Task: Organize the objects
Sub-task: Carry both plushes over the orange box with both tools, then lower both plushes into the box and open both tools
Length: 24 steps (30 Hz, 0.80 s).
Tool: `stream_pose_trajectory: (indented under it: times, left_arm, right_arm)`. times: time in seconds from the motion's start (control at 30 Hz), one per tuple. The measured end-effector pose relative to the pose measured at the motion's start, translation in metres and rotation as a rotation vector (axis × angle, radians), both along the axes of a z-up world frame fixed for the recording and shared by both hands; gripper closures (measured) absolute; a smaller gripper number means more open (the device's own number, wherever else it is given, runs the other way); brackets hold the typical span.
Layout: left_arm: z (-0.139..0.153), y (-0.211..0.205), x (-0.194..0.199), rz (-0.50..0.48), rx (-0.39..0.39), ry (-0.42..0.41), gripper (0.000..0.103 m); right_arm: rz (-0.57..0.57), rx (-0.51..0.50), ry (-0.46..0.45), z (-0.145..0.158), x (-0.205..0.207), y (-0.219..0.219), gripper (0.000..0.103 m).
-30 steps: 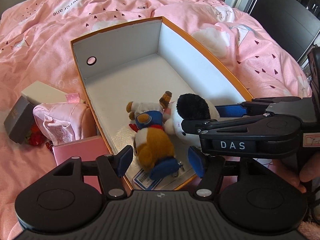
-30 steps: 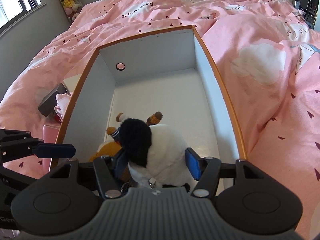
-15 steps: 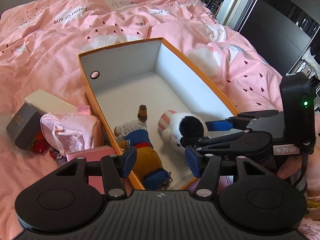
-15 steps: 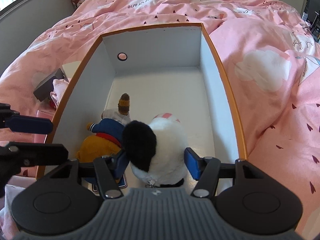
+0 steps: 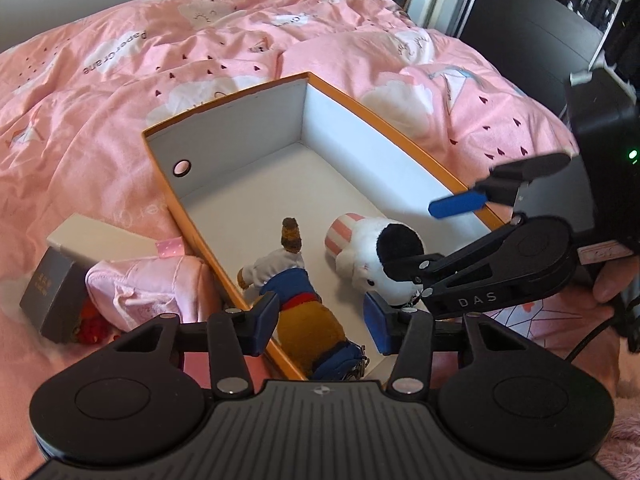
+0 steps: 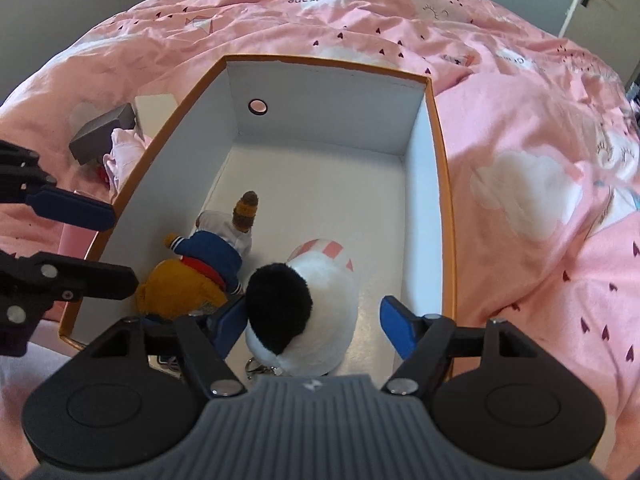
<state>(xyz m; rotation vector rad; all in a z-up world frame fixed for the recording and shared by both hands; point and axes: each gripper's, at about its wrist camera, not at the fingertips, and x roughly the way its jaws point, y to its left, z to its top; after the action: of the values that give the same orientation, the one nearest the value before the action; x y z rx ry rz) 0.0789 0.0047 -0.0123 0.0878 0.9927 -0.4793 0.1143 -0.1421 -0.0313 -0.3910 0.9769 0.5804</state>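
Observation:
An orange-rimmed white box (image 5: 404, 132) (image 6: 448, 216) lies on the pink bed. Inside it lie a brown plush dog in blue clothes (image 5: 304, 312) (image 6: 208, 264) and a white plush with a black ear (image 5: 376, 252) (image 6: 316, 304). My left gripper (image 5: 320, 320) is open and empty above the box's near left corner. My right gripper (image 6: 316, 320) is open, its fingers either side of the white plush without gripping it; it also shows in the left wrist view (image 5: 460, 236).
Left of the box lie a pink pouch (image 5: 148, 288), a dark grey box (image 5: 52, 292) (image 6: 104, 132), a cream box (image 5: 104, 240), a red item (image 5: 90, 322) and a pink flat box (image 5: 192, 364). A dark wardrobe (image 5: 540, 28) stands beyond the bed.
Both grippers have pulled up and back from the box. The right gripper has opened wider off the white plush. Both plush toys now lie on the box floor.

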Motion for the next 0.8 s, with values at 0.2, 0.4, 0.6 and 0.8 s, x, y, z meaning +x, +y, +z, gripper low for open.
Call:
stream_pose_trajectory:
  times: [0.2, 0.4, 0.6, 0.8]
  left_arm:
    - [-0.012, -0.018, 0.019, -0.118, 0.102, 0.038, 0.049]
    - [-0.024, -0.030, 0.035, -0.242, 0.197, 0.104, 0.049]
    - [-0.036, -0.043, 0.052, -0.361, 0.313, 0.216, 0.045]
    - [-0.055, -0.057, 0.056, -0.442, 0.399, 0.291, 0.041]
  right_arm:
    - [0.146, -0.045, 0.013, 0.005, 0.002, 0.017, 0.053]
    - [0.162, 0.008, 0.051, 0.011, 0.011, 0.014, 0.090]
    - [0.099, 0.253, 0.190, 0.025, 0.031, -0.007, 0.103]
    - [0.118, 0.168, 0.164, 0.015, 0.027, -0.005, 0.094]
